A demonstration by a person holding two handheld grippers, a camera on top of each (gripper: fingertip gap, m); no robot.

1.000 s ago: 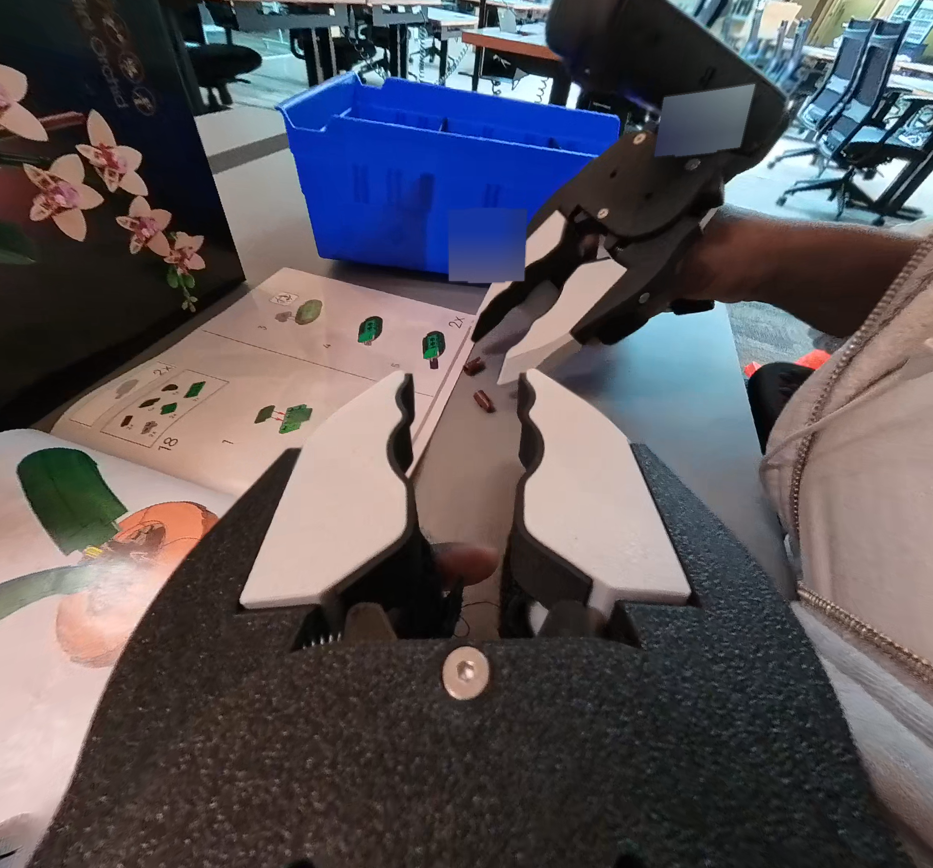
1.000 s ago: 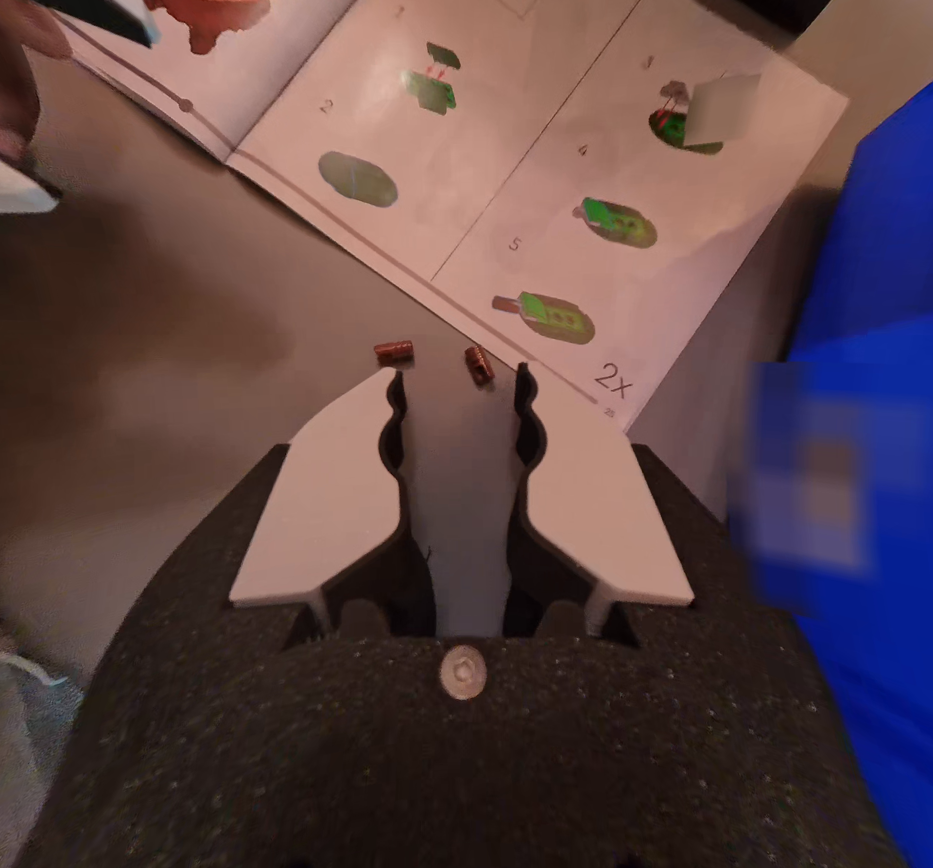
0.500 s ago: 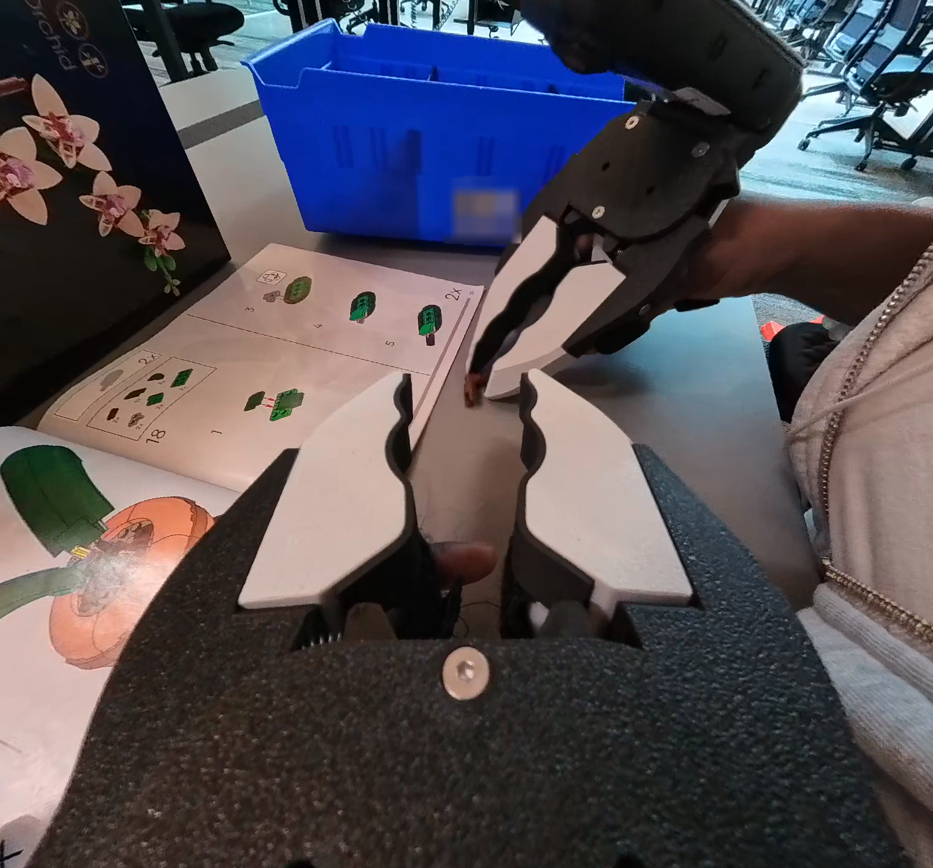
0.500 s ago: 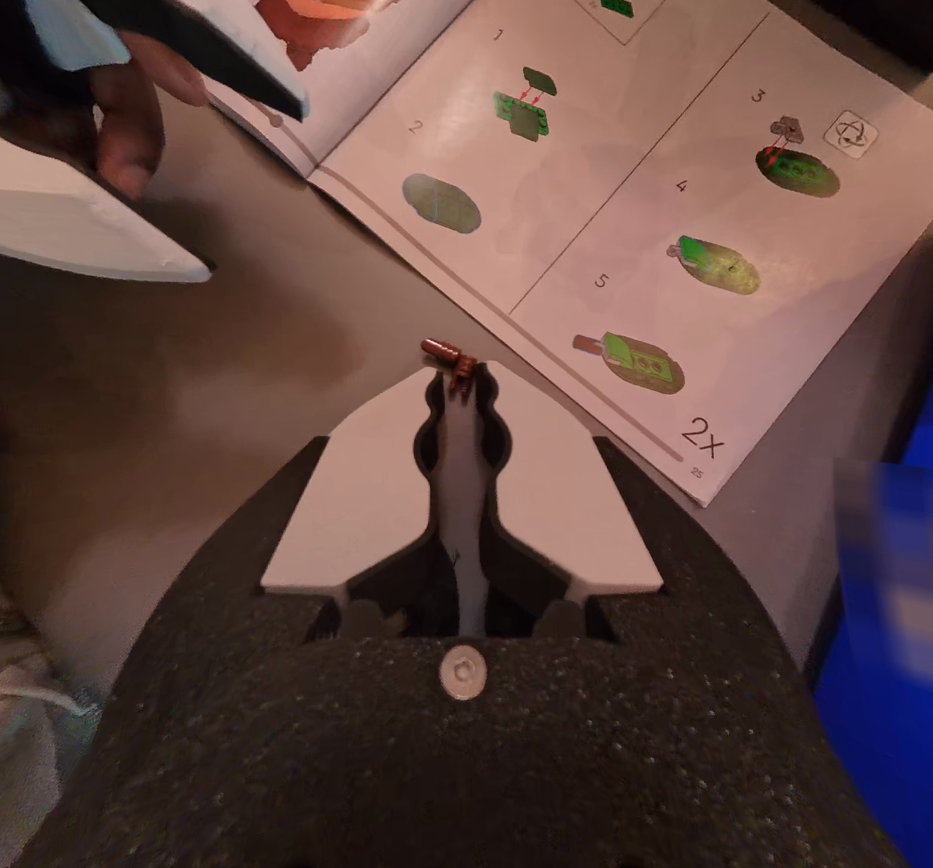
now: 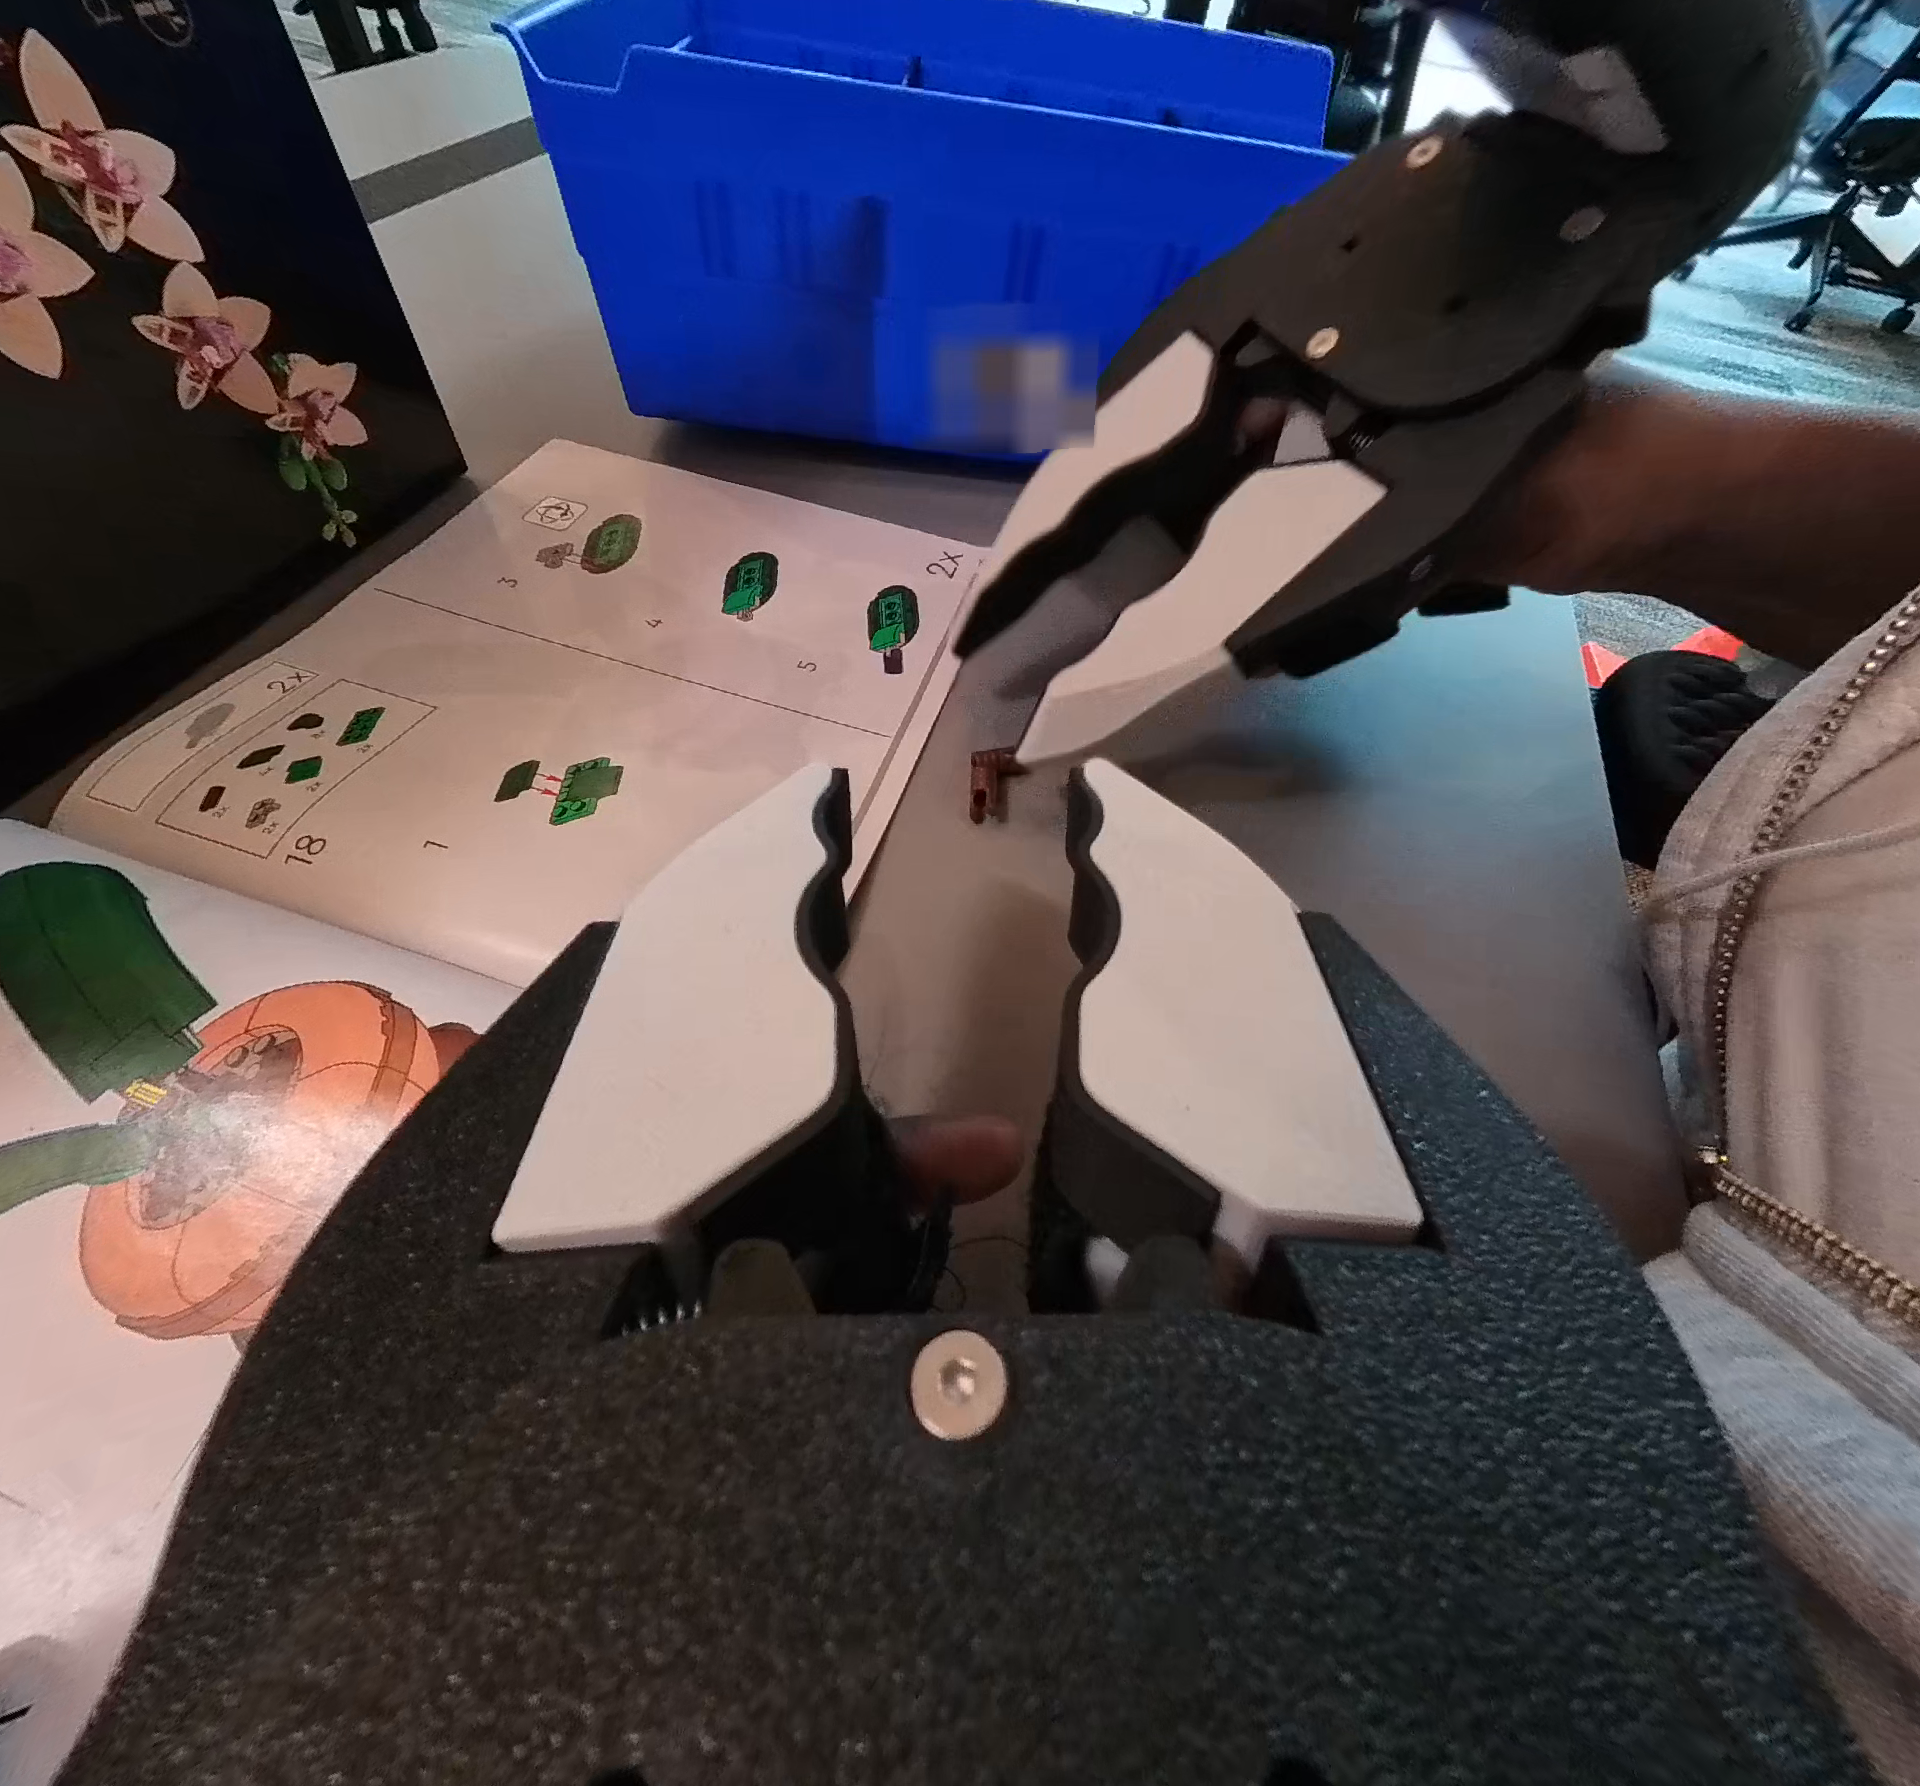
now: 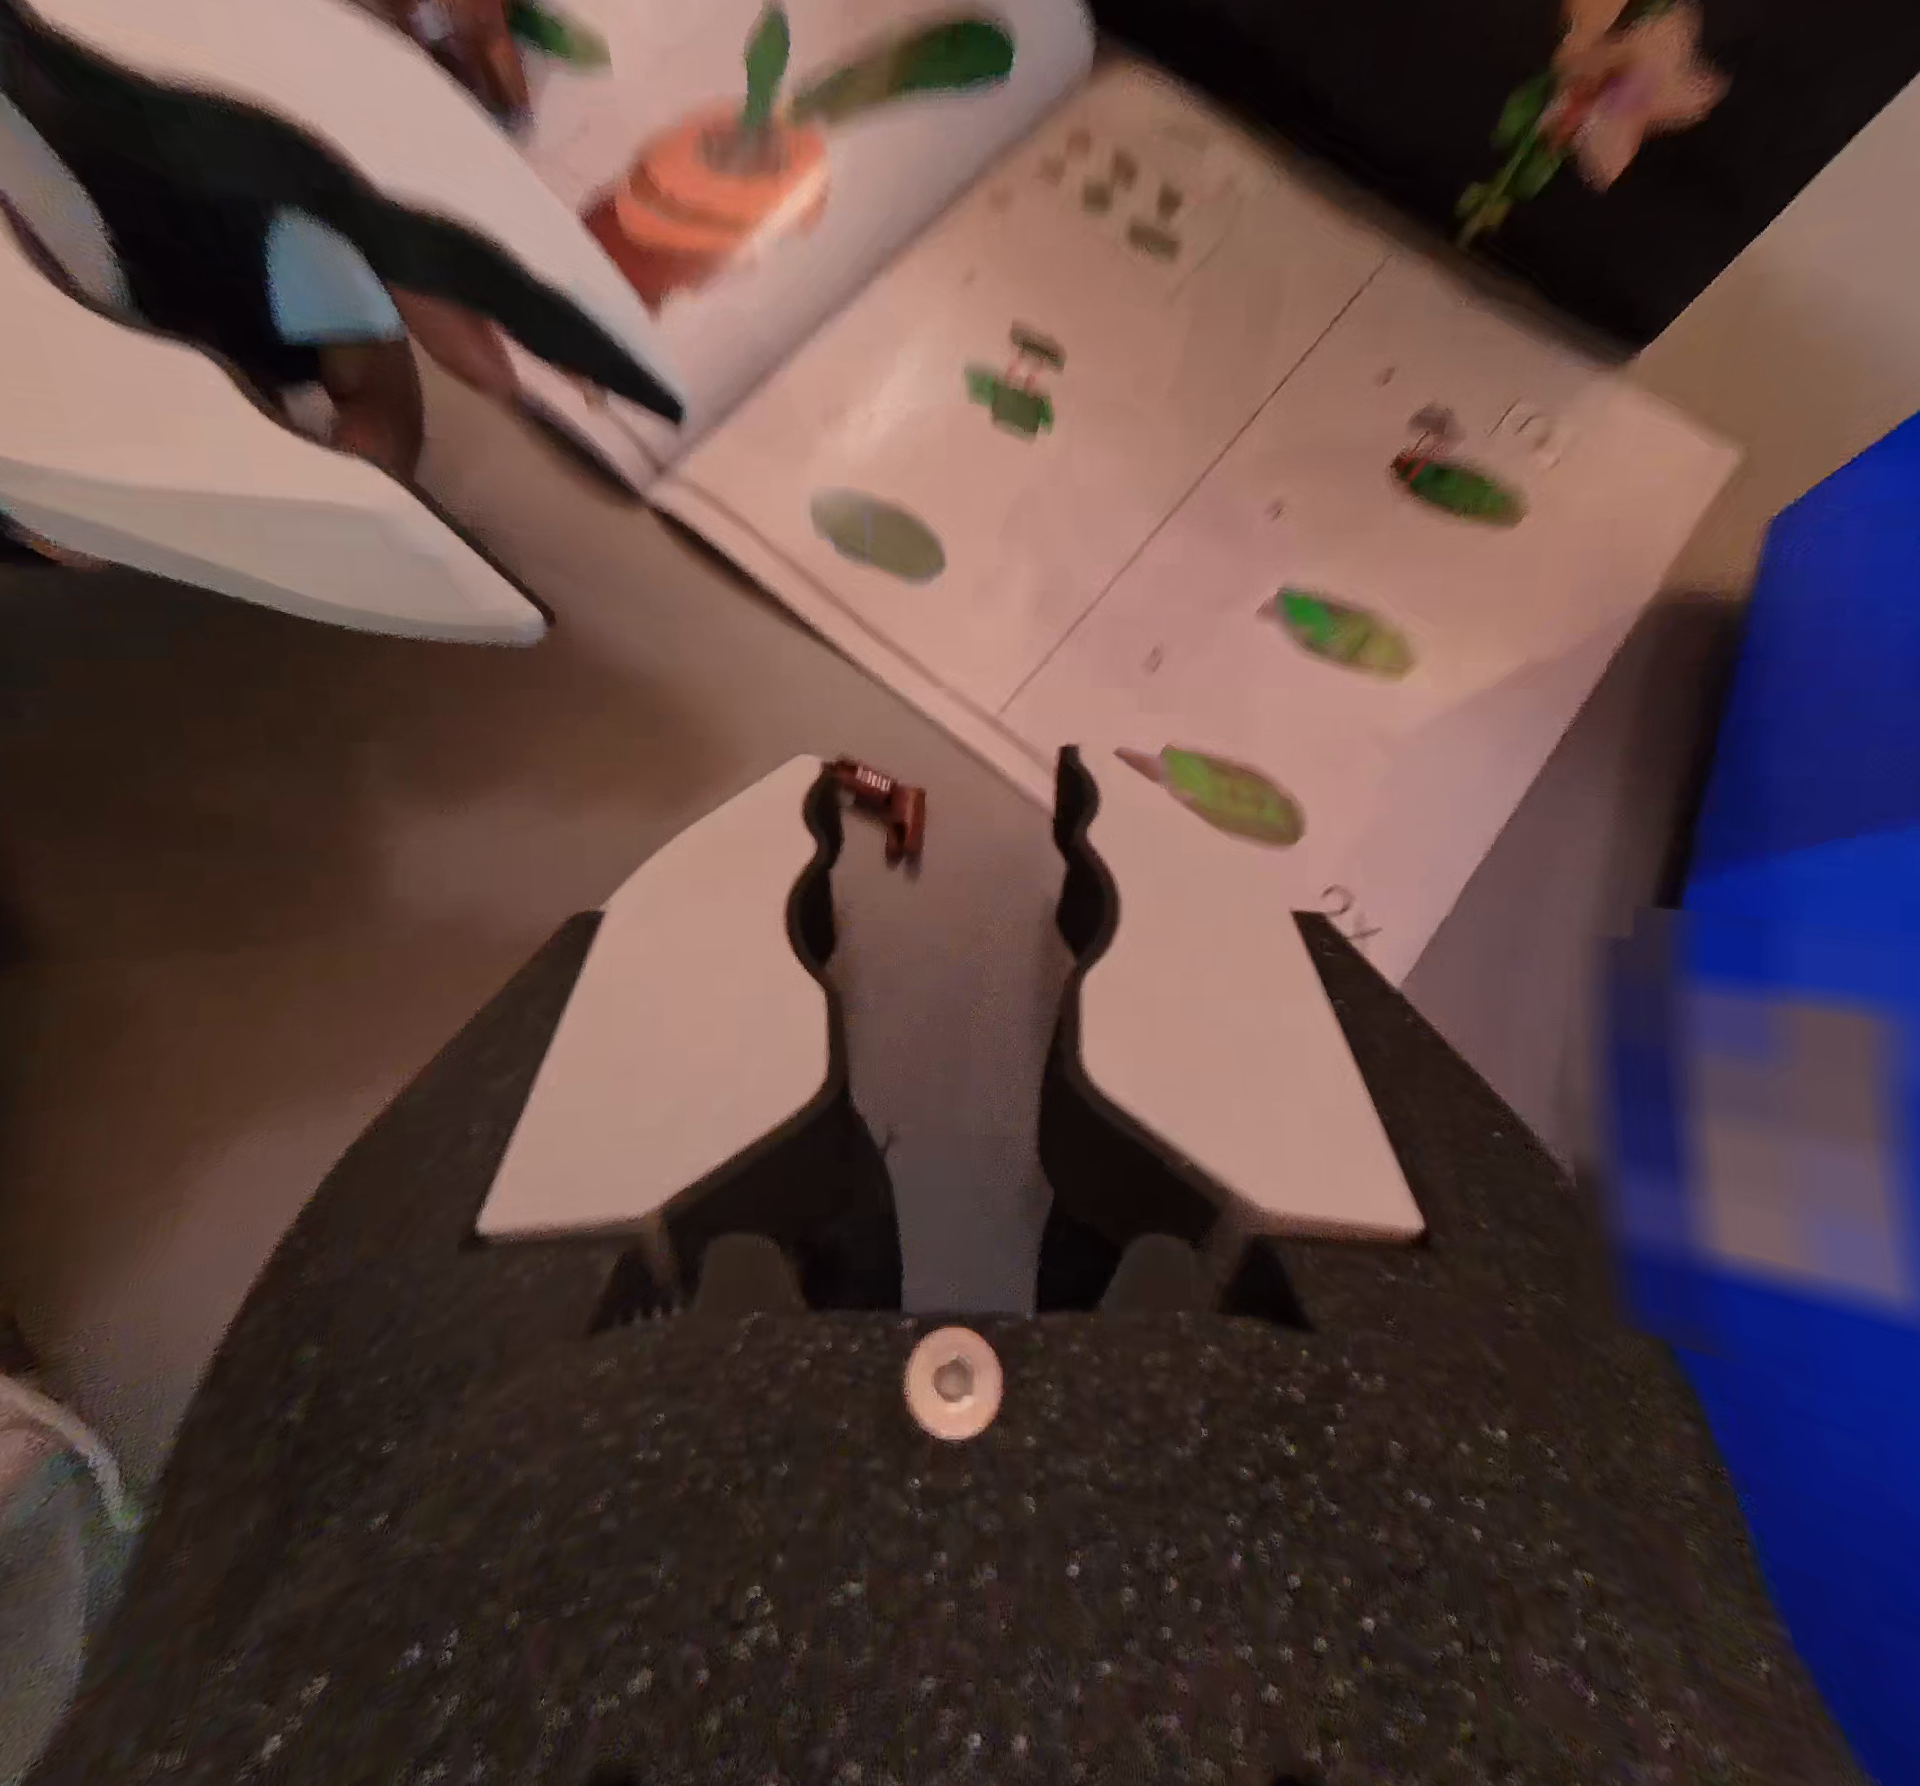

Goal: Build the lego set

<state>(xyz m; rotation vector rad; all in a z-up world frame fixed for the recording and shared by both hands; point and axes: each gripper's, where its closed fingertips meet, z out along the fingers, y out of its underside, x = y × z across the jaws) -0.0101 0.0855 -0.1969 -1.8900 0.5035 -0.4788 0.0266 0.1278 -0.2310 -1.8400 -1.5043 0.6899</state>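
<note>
Two small brown lego pieces (image 5: 987, 787) sit joined in an L shape on the grey table, just past my left gripper's (image 5: 956, 786) fingertips. My left gripper is open and empty, low over the table. My right gripper (image 5: 995, 700) comes in from the upper right, open, and one fingertip (image 5: 1039, 749) touches the brown pieces. In the blurred right wrist view the pieces (image 6: 883, 798) lie against the left fingertip (image 6: 800, 786) of my open right gripper (image 6: 940, 768). My left gripper (image 6: 608, 521) shows at the upper left there.
An open instruction booklet (image 5: 582, 697) lies left of the pieces. A black box with orchid pictures (image 5: 156, 282) stands at the far left. A blue bin (image 5: 914, 209) stands behind. A person's arm (image 5: 1714, 531) and grey sleeve are at the right.
The two brown pieces lay apart a second ago. My right gripper closed on them, then opened and tilted up, leaving them joined. My left gripper stayed open.
</note>
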